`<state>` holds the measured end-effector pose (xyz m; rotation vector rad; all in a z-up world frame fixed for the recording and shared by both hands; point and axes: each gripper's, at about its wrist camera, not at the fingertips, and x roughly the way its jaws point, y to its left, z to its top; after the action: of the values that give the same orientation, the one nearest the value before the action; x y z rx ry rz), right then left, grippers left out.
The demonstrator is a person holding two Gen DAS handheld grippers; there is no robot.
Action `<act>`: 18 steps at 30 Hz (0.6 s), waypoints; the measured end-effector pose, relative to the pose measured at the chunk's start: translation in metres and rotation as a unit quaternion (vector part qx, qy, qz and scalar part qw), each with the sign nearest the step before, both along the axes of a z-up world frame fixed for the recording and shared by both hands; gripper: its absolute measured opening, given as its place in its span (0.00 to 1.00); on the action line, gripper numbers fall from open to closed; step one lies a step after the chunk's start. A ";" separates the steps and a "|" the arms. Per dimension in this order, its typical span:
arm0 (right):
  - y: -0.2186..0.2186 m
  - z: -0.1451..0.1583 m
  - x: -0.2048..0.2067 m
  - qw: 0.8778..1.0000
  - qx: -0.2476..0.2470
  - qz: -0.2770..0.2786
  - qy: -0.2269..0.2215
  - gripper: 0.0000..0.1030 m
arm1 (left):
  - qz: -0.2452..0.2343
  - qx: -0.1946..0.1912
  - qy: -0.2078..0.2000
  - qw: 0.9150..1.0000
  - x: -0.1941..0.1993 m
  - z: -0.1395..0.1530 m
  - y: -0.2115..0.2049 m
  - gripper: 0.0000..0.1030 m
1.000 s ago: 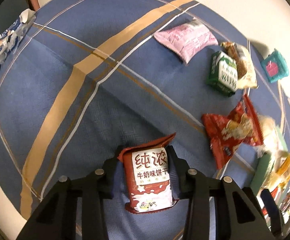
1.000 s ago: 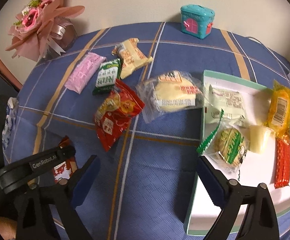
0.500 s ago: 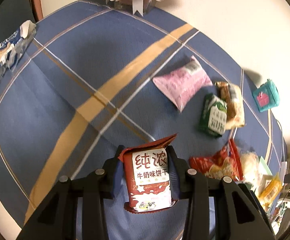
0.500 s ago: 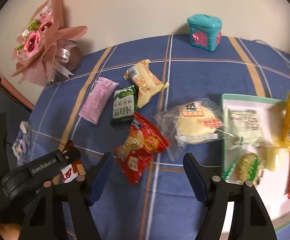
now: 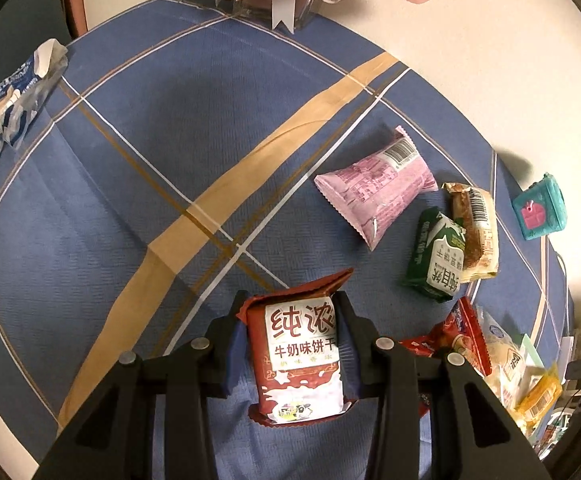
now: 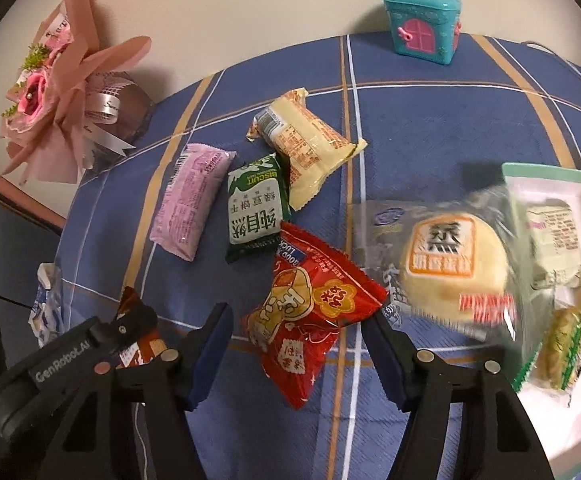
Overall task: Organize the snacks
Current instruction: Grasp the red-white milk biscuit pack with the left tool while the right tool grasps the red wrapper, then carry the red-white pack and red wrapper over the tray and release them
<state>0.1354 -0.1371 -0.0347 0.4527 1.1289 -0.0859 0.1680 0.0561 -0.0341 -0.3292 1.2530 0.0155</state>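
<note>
1. The left gripper was clamped on a dark red milk-biscuit packet; both blue-padded fingers pressed the packet's sides, and the packet stood lengthwise between them above the blue plaid tablecloth.
2. The right gripper was spread wide, holding nothing; a red snack packet lay on the cloth between its fingers, whether touched by them could not be told.
3. Loose snacks lay on the cloth beyond the red packet: a pink packet, a green biscuit packet just beside it, and a pale yellow packet overlapping the green one's far corner.
4. A round bun in clear wrap lay to the right of the red packet, its wrapper reaching the edge of the green-rimmed white tray; the bun appeared blurred.
5. The tray held several wrapped snacks, among them a pale green-white packet and a green-striped cracker packet.
6. A teal toy house stood at the far edge by the wall; a pink bouquet stood at the far left corner; a blue-white wrapper lay at the cloth's left edge.
</note>
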 end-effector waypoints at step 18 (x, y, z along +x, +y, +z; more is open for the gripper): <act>-0.001 -0.014 0.014 1.000 -0.014 -0.008 0.021 0.47 | -0.004 -0.010 0.010 1.000 0.005 -0.009 -0.001 0.41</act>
<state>0.1498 -0.1386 -0.0488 0.4370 1.1638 -0.1242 0.1728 0.0553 -0.0435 -0.3419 1.2756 0.0005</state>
